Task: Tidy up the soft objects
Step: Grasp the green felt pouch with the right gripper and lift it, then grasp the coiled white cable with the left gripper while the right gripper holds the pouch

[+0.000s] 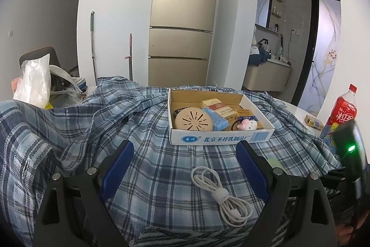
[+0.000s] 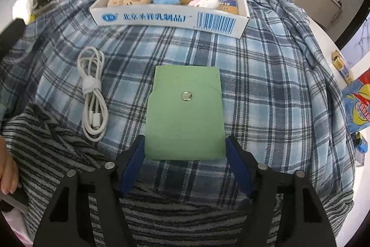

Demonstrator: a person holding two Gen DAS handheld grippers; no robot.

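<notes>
Cardboard box, white front wall: blue Chinese print "北京圣祥乳制品厂", a round blue logo at 9 o'clock of it, a blue barcode at 3 o'clock.
Red drink bottle, at 3 o'clock in the left wrist view: white Chinese characters on the label, not legible.
Packets inside the box: print too small to read.

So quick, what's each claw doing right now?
Left gripper: open, holding nothing.
Right gripper: jaws at the green pouch's edges; grip cannot be told.
</notes>
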